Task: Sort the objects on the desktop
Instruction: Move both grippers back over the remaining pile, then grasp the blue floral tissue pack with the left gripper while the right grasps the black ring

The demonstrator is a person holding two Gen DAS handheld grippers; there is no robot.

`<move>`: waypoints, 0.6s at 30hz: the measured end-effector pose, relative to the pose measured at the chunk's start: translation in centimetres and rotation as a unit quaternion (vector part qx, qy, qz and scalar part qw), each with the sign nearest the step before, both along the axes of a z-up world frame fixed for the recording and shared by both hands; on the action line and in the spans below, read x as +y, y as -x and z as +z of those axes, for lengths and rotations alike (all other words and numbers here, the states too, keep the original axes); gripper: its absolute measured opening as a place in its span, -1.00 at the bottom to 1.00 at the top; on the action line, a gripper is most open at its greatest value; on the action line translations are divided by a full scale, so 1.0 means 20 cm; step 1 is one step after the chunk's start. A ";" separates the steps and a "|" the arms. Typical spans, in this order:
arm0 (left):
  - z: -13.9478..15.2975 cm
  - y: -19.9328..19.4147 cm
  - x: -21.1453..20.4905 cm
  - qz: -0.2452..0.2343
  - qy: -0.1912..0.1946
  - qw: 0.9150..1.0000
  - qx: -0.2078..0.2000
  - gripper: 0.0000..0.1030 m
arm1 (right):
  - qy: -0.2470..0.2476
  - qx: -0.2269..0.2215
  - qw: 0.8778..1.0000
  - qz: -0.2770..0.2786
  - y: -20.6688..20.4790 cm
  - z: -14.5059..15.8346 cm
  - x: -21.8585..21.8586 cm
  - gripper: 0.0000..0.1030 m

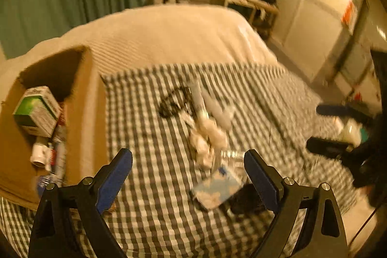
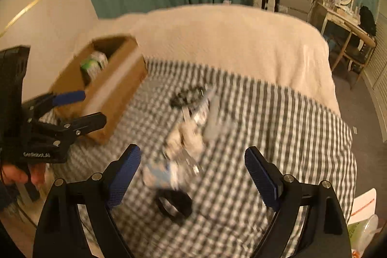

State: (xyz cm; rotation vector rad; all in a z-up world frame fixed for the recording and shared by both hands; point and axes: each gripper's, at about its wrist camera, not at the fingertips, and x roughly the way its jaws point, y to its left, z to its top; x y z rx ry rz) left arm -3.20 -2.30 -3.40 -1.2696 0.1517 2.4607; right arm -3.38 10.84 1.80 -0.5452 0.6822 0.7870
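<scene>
A: We hold two black handheld grippers with blue pads over a bed spread with a black-and-white checked cloth (image 1: pixel 150 127). Our left gripper (image 1: pixel 188 169) has its jaws spread wide with nothing between the pads. Our right gripper (image 2: pixel 192 169) is just as wide and just as empty.

B: Where are the things we are sorting?

A: In the left wrist view, a loose pile runs from the centre toward 6 o'clock: a dark tangled cord (image 1: pixel 173 102), a pale grey tube (image 1: pixel 217 110), crumpled white tissues (image 1: pixel 208 139), a clear plastic wrapper (image 1: pixel 231 156), a small light-blue pouch with white clouds (image 1: pixel 216 190) and a black ring-shaped object (image 1: pixel 244 202). Blur hides finer detail.

B: And the destination?

A: An open brown cardboard box (image 1: pixel 87 113) sits at 9 o'clock, touching the cloth's edge. It already holds a green-and-white carton (image 1: pixel 36 110), a white tube (image 1: pixel 40 155) and a few items we cannot identify.

B: Why are the jaws so wide?

A: We judge they are readied for a pick. The pouch lies nearest, between the left pads' line of sight, so it looks like the next candidate. In the right wrist view, the left gripper shows at 9 o'clock beside the box.
</scene>
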 end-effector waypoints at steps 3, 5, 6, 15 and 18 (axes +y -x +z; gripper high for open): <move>-0.17 -0.03 0.04 -0.024 0.021 0.999 -0.023 0.86 | 0.013 0.021 1.000 0.011 -0.04 -0.12 -0.09 0.71; -0.30 -0.06 0.07 -0.035 0.038 0.998 -0.039 0.86 | 0.019 0.038 0.999 0.016 -0.07 -0.22 -0.12 0.71; -0.36 -0.06 0.07 -0.041 0.046 0.997 -0.048 0.86 | 0.022 0.048 0.998 0.020 -0.09 -0.26 -0.13 0.71; -0.62 -0.15 0.12 -0.110 0.063 0.991 -0.048 0.86 | 0.065 0.096 0.989 0.088 -0.08 -0.52 -0.08 0.71; -0.68 -0.14 0.14 -0.119 0.071 0.989 -0.053 0.86 | 0.083 0.112 0.984 0.113 -0.06 -0.61 -0.06 0.70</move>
